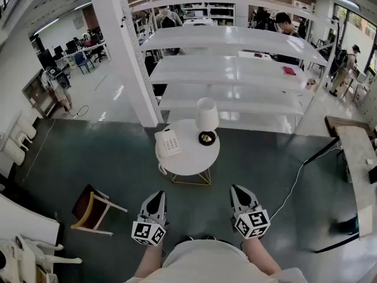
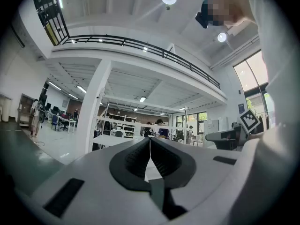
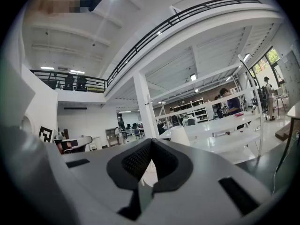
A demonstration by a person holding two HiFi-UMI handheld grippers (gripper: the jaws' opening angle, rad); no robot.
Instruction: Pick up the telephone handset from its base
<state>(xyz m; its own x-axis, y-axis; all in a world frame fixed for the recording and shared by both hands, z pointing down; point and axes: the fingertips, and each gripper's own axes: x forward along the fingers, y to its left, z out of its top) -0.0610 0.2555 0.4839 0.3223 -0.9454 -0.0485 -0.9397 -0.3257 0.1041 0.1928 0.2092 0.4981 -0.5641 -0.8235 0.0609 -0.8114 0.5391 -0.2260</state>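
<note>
Two grippers sit at the bottom of my head view, the left gripper and the right gripper, one on each side of the frame's middle, both pointing toward the centre. In its own view the left gripper has its jaws pressed together with nothing between them. The right gripper shows the same in its view, pads meeting at the tip and empty.

One round white table stands at the centre of the frame, well apart from both grippers. It carries two things – one white telephone on its left part and one lamp with a white shade on its upper right part. The single handset lies in its cradle along the left side of the phone's base, and its coiled cord hangs over the table's left edge.

One wooden chair with a dark red seat stands at the lower left, near the left gripper. One white shelving unit fills the upper middle behind the table, with one small red item on a shelf. I count two people at the upper right of the frame.
</note>
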